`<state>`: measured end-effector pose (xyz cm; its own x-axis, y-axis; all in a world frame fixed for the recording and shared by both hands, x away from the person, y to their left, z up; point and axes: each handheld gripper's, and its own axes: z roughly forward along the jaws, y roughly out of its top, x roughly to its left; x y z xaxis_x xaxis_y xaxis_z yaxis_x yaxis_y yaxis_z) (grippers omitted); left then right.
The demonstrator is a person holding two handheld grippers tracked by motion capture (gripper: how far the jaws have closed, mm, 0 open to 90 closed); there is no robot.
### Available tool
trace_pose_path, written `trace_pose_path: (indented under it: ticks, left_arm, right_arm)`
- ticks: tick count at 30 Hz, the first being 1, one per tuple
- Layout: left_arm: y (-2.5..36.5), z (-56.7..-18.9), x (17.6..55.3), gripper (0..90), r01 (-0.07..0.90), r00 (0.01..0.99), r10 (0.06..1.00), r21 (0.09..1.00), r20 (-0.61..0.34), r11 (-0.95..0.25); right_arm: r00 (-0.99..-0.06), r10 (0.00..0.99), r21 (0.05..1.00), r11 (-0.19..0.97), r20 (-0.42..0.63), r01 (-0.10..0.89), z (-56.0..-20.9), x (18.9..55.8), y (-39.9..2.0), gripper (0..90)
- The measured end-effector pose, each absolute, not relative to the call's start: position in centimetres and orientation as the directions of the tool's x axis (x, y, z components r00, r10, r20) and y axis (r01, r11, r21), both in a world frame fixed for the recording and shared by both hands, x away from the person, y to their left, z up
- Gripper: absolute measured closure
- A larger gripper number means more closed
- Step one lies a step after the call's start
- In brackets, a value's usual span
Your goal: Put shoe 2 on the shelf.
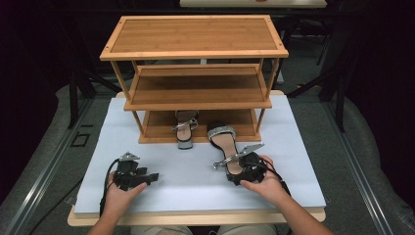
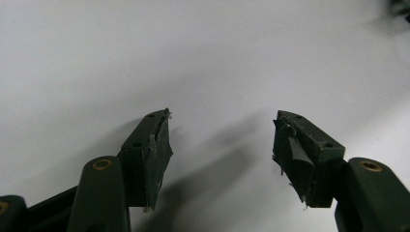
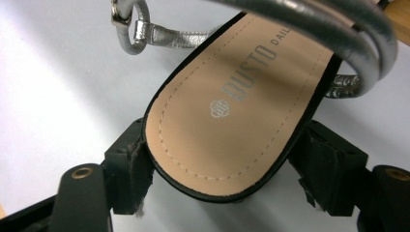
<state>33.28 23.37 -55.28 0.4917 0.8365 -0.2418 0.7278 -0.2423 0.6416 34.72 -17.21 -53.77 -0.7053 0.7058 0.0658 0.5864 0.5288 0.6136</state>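
Two silver-strapped sandals show in the high view: one sandal point(image 1: 185, 128) on the lowest of three shelves of the single wooden rack point(image 1: 194, 51) at upper centre, the other sandal point(image 1: 226, 147) on the white table cover point(image 1: 161, 161) right of centre. Its heel sits between the right gripper point(image 3: 220, 179), whose jaws stand apart, the left pad against its edge and a gap at the other. The left gripper point(image 2: 220, 145), lower left, is open over bare cover.

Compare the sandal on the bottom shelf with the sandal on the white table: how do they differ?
The sandal on the shelf lies on the rack's bottom board, free of both grippers. The sandal on the table lies in front of the rack, its heel between the right gripper's jaws. Both have tan insoles and silver straps.
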Motion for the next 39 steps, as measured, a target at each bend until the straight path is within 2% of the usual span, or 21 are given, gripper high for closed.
trace_pose_path:
  ticks: [1, 2, 4, 6, 9, 16, 23, 29, 34, 38, 39]
  left_arm:
    - [23.4, -55.3, 33.3, 38.0, 0.728, 0.492, 0.837, 0.642, -0.242, -0.242]
    - [23.3, -55.3, 33.3, 38.0, 0.727, 0.492, 0.837, 0.642, -0.240, -0.243]
    - [23.3, -55.3, 33.3, 38.0, 0.727, 0.491, 0.837, 0.642, -0.240, -0.243]
    - [23.3, -55.3, 33.3, 38.0, 0.728, 0.491, 0.837, 0.642, -0.241, -0.243]
    - [23.4, -55.3, 33.3, 38.0, 0.728, 0.491, 0.837, 0.642, -0.242, -0.241]
    - [23.4, -55.3, 33.3, 38.0, 0.727, 0.492, 0.836, 0.642, -0.241, -0.244]
    - [23.4, -55.3, 33.3, 38.0, 0.727, 0.493, 0.836, 0.642, -0.240, -0.244]
    - [23.3, -55.3, 33.3, 38.0, 0.727, 0.492, 0.837, 0.642, -0.240, -0.243]
    - [23.4, -55.3, 33.3, 38.0, 0.727, 0.493, 0.836, 0.643, -0.241, -0.243]
    - [23.4, -55.3, 33.3, 38.0, 0.728, 0.490, 0.837, 0.643, -0.243, -0.239]
    - [23.4, -55.3, 33.3, 38.0, 0.728, 0.491, 0.837, 0.643, -0.244, -0.239]
  right_arm:
    - [-0.705, 0.706, 0.614, 0.529, 0.066, 0.586, -53.8, 34.7, -17.2, 26.7]
    - [-0.714, 0.697, 0.620, 0.533, 0.064, 0.575, -54.0, 34.8, -17.2, 22.4]
    - [-0.724, 0.687, 0.615, 0.542, 0.068, 0.572, -54.2, 34.8, -17.2, 22.3]
    - [-0.730, 0.682, 0.617, 0.556, 0.046, 0.557, -54.6, 34.8, -17.0, 26.9]
    - [-0.729, 0.685, 0.607, 0.579, 0.002, 0.545, -54.6, 34.7, -16.9, 26.9]
    - [-0.740, 0.671, 0.643, 0.546, 0.047, 0.537, -54.6, 34.8, -17.3, 27.8]
    - [-0.731, 0.681, 0.646, 0.543, 0.036, 0.537, -54.1, 34.9, -17.0, 28.1]
    - [-0.705, 0.703, 0.659, 0.487, 0.094, 0.574, -53.0, 36.5, -16.5, 28.5]
    - [-0.699, 0.708, 0.666, 0.472, 0.105, 0.578, -52.7, 37.8, -16.0, 28.7]
    - [-0.660, 0.747, 0.659, 0.456, 0.082, 0.598, -52.5, 39.1, -15.4, 29.1]
    - [-0.685, 0.715, 0.673, 0.440, 0.138, 0.594, -52.7, 39.5, -15.3, 29.2]
